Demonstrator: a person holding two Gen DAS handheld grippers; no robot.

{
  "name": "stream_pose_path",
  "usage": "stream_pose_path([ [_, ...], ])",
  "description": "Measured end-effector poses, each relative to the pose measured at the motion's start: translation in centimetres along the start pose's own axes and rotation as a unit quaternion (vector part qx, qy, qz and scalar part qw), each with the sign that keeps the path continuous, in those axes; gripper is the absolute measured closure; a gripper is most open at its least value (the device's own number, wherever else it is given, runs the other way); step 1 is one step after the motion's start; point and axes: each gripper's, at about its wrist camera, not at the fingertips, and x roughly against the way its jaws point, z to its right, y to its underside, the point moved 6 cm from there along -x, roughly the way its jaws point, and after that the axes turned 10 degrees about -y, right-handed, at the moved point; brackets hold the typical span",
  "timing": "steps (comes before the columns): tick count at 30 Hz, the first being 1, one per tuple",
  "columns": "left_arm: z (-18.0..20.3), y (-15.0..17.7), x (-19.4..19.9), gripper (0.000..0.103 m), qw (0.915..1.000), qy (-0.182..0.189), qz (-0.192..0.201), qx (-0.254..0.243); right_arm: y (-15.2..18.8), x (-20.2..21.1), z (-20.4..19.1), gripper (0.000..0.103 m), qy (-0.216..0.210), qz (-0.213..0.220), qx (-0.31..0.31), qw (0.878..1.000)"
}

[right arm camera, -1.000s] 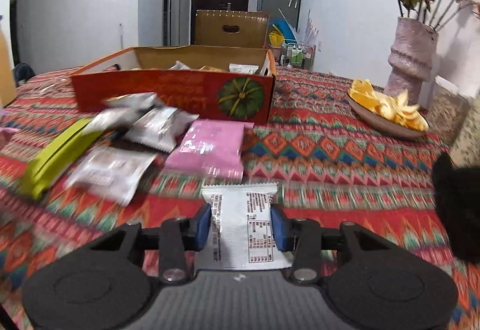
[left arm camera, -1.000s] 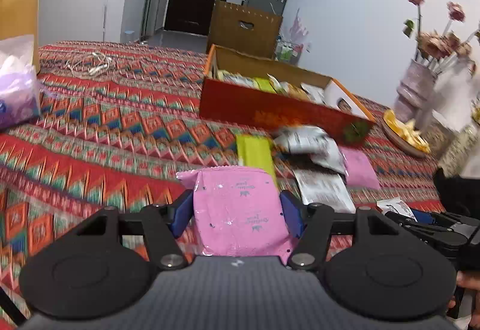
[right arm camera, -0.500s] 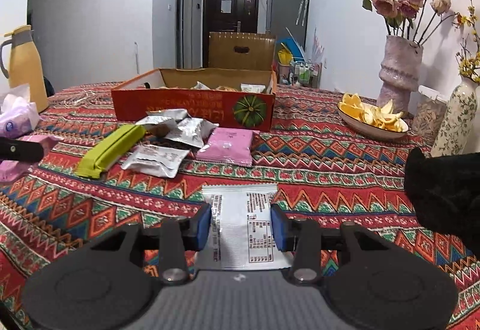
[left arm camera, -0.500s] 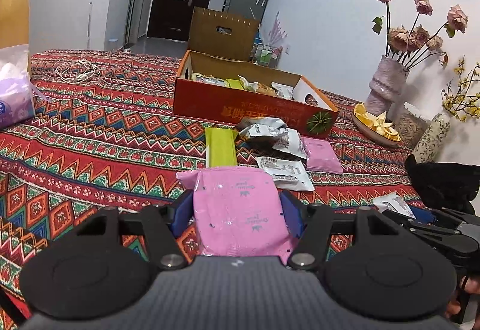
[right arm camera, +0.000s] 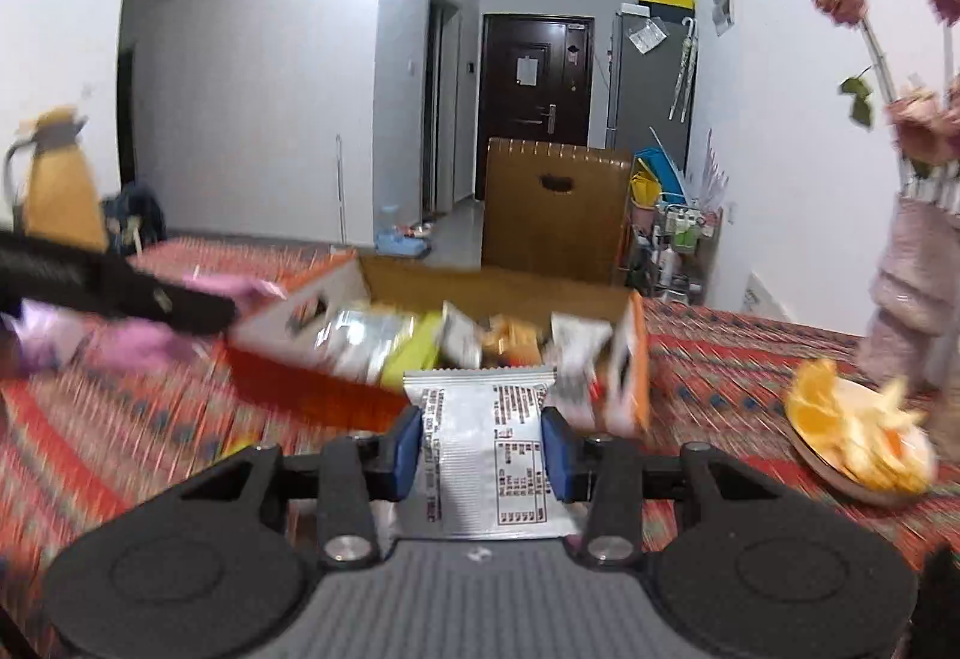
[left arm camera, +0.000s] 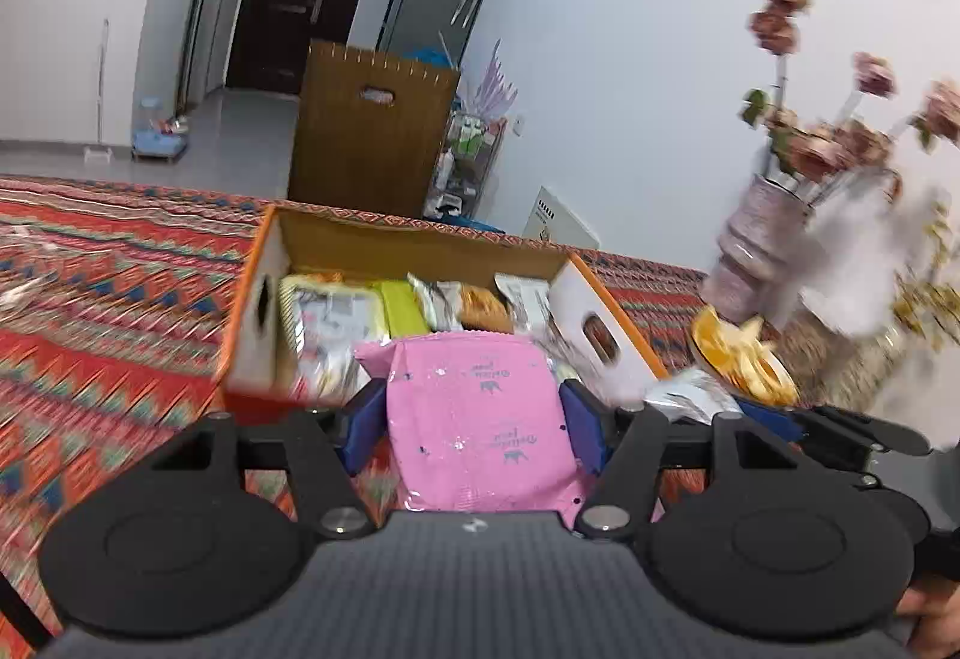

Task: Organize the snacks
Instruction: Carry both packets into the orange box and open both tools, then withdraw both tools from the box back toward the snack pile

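My left gripper (left arm camera: 474, 422) is shut on a pink snack packet (left arm camera: 480, 419) and holds it in the air just in front of the open orange cardboard box (left arm camera: 258, 299), which holds several snack packets. My right gripper (right arm camera: 480, 446) is shut on a silver-white snack packet (right arm camera: 486, 455), also raised in front of the same box (right arm camera: 636, 359). In the right wrist view the left gripper (right arm camera: 120, 293) with its pink packet shows at the left, near the box's left end. The right gripper's packet (left arm camera: 690, 398) shows at the right of the left wrist view.
The table carries a red patterned cloth (left arm camera: 90, 299). A plate of orange peel (right arm camera: 858, 443) and a vase of dried roses (right arm camera: 918, 263) stand at the right. A yellow thermos jug (right arm camera: 60, 179) stands at the far left. A brown chair back (right arm camera: 558, 203) is behind the box.
Both grippers have lifted and moved forward toward the orange box with their packets still held. The loose packets on the cloth have dropped out of view.
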Motion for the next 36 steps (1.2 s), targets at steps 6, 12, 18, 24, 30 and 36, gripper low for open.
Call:
stream_pose_path([
  [6, -0.6, -2.7, -10.0, 0.040, 0.9993, -0.011, -0.027, 0.024, -2.1, -10.8, 3.0, 0.062, -0.005, -0.030, -0.039, 0.999],
  [12, -1.0, -1.0, -14.9, 0.040, 0.9978, -0.023, -0.062, 0.010, -0.3, -15.3, 4.0, 0.055, -0.001, -0.072, -0.045, 0.996],
  [18, -0.3, -0.3, -15.0, 0.029, 0.9977, 0.014, -0.064, 0.017, -1.7, -12.9, 3.6, 0.035, 0.016, -0.078, 0.044, 0.996],
  [24, -0.2, -1.4, -13.5, 0.014, 0.9993, -0.003, -0.036, 0.005, -3.8, -11.1, 4.7, 0.032, 0.046, -0.063, 0.069, 0.995],
  [30, -0.4, -3.6, -8.2, 0.014, 0.9985, -0.033, 0.037, -0.023, -4.7, -8.8, 5.4, 0.055, 0.064, -0.044, 0.063, 0.995],
  [36, 0.3, -1.3, -1.4, 0.013, 0.9965, -0.035, 0.050, -0.057, -4.0, -2.9, 2.4, 0.058, 0.066, 0.002, 0.069, 0.995],
])
